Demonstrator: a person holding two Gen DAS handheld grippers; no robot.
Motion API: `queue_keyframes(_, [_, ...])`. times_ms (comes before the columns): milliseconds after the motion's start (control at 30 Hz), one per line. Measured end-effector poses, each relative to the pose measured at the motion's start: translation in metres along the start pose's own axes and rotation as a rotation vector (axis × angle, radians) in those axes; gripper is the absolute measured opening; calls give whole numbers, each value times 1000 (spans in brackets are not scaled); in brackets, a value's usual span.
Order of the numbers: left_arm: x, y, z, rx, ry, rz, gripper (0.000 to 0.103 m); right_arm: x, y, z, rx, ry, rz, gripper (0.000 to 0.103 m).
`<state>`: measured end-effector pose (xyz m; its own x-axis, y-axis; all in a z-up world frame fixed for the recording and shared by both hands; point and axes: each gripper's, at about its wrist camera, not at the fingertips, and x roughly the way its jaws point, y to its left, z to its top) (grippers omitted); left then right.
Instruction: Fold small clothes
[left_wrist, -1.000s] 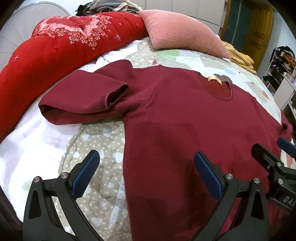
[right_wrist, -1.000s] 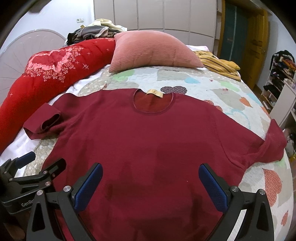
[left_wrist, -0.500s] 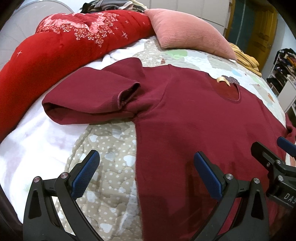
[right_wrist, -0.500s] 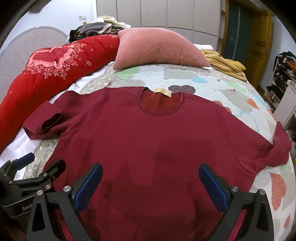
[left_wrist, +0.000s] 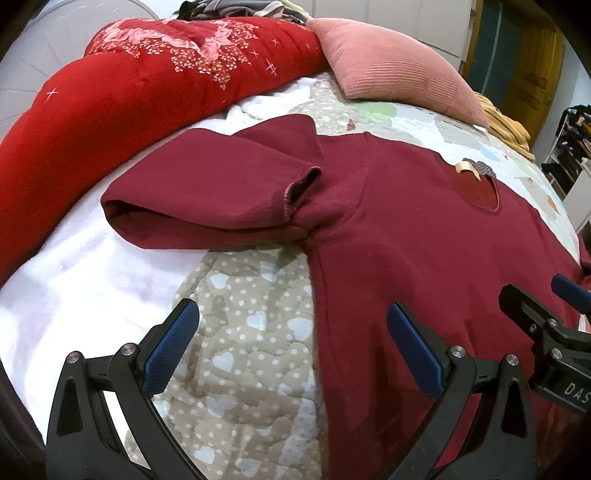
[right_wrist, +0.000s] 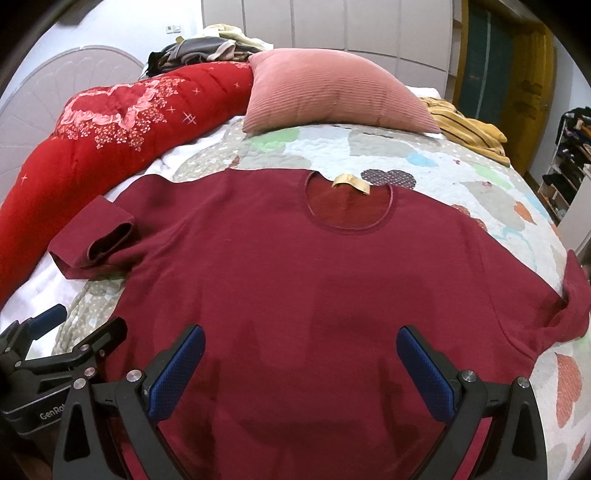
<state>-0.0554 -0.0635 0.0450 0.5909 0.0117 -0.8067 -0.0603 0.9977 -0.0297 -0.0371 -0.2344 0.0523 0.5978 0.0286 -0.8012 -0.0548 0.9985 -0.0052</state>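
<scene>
Maroon sweater (right_wrist: 295, 280) lay flat, front up, on patchwork quilt (right_wrist: 461, 173) of bed, neck w/ tan label (right_wrist: 350, 181) twd far side. Its L sleeve (left_wrist: 207, 199) was doubled back on itself, cuff opening facing body, partly on white sheet (left_wrist: 74, 280). R sleeve (right_wrist: 570, 302) draped off bed edge. Left claw (left_wrist: 291, 347) hung wide apart, empty, over sweater's side seam & quilt. Right claw (right_wrist: 300, 363) also wide, empty, over lower front. Red floral blanket (right_wrist: 110, 125) & pink pillow (right_wrist: 332, 92) lay beyond.

sweater (right_wrist: 295, 288) hem: cut off below | right sleeve (right_wrist: 570, 310): partly hidden
</scene>
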Motion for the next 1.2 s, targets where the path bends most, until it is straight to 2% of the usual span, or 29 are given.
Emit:
queue_keyframes(267, [1, 8, 3, -9, 2, 6, 102, 3, 10, 4, -15, -3, 26, 102])
queue_keyframes(533, [0, 51, 11, -98, -16, 44, 102, 8, 30, 15, -56, -16, 79, 93])
queue_keyframes(633, [3, 64, 12, -130, -8, 52, 102, 13, 42, 22, -78, -15, 123, 88])
queue_keyframes(767, [5, 75, 11, -149, -2, 61, 102, 24, 61, 35, -106, -9, 199, 87])
queue_keyframes(900, [6, 82, 9, -151, -1, 66, 102, 36, 78, 52, -53, 16, 331, 87])
queue_keyframes(1000, [7, 89, 8, -162, -4, 67, 102, 42, 92, 62, -25, 24, 396, 87])
queue_keyframes(1200, [10, 99, 5, -170, -3, 73, 102, 70, 121, 76, -46, 77, 400, 87])
